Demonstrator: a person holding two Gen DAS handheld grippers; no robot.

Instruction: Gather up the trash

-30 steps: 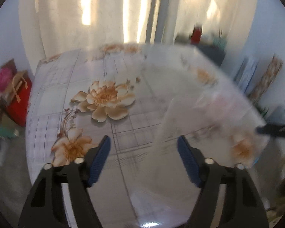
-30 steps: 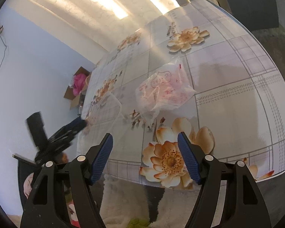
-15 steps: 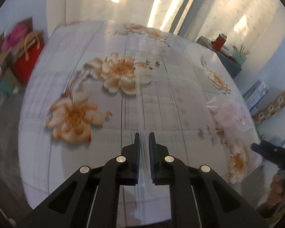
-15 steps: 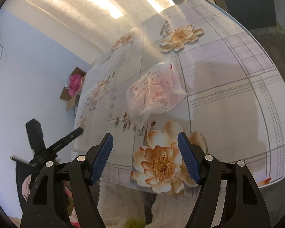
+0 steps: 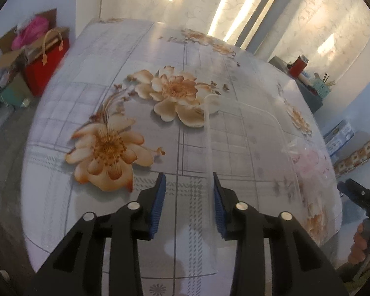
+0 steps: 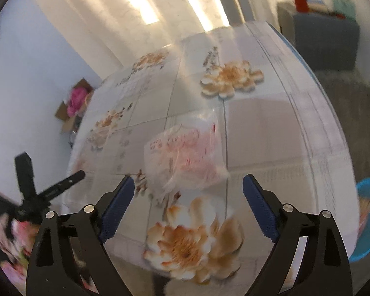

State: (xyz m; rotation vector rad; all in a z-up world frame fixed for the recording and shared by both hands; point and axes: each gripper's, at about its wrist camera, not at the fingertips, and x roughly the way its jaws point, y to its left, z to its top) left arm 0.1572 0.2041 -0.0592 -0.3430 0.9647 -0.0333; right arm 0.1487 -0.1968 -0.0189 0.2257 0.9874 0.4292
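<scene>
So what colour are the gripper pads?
Blue pads, clearest in the right wrist view.

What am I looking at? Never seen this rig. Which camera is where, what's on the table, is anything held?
There is no robot. A person holds a two-finger clamp in each hand, and a fisheye camera on each looks along its fingers. In the left view, the left hand-held gripper is over a floral table. Its jaws have just been opening, and the edge of a clear plastic sheet lies beside one pad, ungripped. In the right view, the right hand-held gripper, jaws also just opening, faces a crumpled pink-printed bag on the table. Nothing is held.
</scene>
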